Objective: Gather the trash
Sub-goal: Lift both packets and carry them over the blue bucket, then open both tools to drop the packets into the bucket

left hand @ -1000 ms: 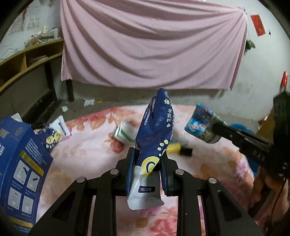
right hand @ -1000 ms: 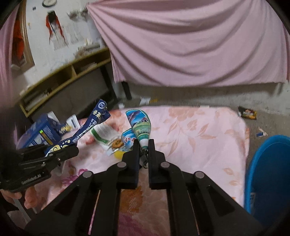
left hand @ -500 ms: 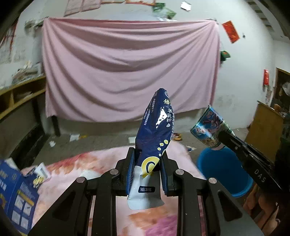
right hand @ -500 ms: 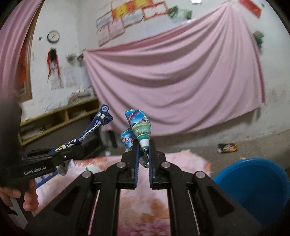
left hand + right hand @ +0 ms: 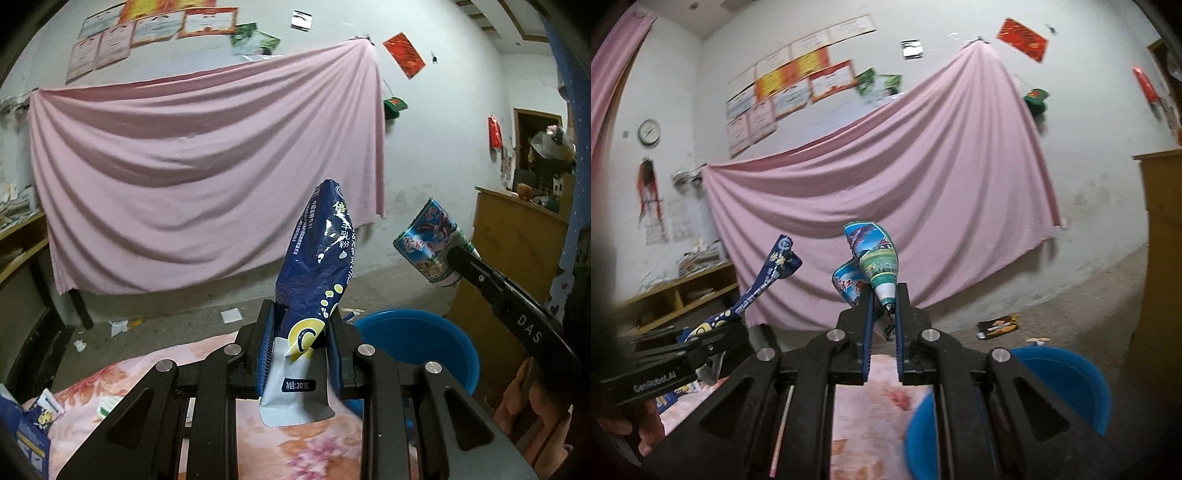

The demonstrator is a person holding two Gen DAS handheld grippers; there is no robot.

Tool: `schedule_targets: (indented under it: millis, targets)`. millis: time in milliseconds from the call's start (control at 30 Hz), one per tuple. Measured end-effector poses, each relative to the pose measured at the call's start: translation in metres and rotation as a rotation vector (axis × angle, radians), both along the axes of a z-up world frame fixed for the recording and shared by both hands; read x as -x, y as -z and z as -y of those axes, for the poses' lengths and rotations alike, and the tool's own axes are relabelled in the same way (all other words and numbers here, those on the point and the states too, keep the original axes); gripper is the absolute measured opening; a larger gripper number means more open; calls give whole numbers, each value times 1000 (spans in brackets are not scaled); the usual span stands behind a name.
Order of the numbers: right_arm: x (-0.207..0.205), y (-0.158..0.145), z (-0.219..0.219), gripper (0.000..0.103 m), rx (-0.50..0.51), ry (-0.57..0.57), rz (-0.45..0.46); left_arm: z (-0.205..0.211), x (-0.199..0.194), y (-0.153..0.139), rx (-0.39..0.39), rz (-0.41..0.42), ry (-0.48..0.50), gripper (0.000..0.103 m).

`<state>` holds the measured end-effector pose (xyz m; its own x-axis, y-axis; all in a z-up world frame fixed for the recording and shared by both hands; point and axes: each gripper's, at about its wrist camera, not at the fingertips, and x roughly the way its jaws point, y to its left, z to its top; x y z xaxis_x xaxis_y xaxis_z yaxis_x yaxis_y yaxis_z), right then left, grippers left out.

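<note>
My left gripper is shut on a dark blue milk-powder pouch that stands up between its pads. From the right wrist view the same pouch sticks up from the left gripper at the left. My right gripper is shut on the narrow end of a crumpled colourful wrapper. In the left wrist view that wrapper hangs off the right gripper above a blue basin. The basin lies low and to the right of the right gripper.
Pink floral bedding lies under both grippers. A pink sheet hangs on the back wall. A wooden cabinet stands right of the basin. A blue box sits lower left. A snack wrapper lies on the concrete floor.
Both grippers have risen and swung right, away from the litter on the bedding. The blue basin has come into view below them. Each still holds its piece of trash.
</note>
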<state>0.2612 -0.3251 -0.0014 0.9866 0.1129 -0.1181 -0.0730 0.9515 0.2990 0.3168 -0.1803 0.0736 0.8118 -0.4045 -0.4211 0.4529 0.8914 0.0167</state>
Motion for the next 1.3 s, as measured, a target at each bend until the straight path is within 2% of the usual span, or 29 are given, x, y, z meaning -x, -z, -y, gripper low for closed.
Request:
schedule_targets:
  millis: [233, 600, 833, 1067, 1200, 1300]
  targets:
    - [5, 11, 40, 38, -38, 90, -72, 43, -2, 11, -34, -24, 41, 22]
    - [3, 31, 79, 39, -108, 173, -187, 103, -5, 36, -93, -116, 70, 22]
    - [-6, 44, 93, 40, -144, 178, -265, 112, -5, 48, -104, -171, 73, 22]
    - [-17, 51, 93, 44, -150, 163, -322, 120, -6, 51, -126, -191, 72, 23]
    - [-21, 55, 93, 48, -153, 153, -348, 118, -8, 54, -131, -203, 74, 34]
    - [-24, 57, 95, 50, -154, 150, -365, 118, -8, 56, -134, -207, 73, 35]
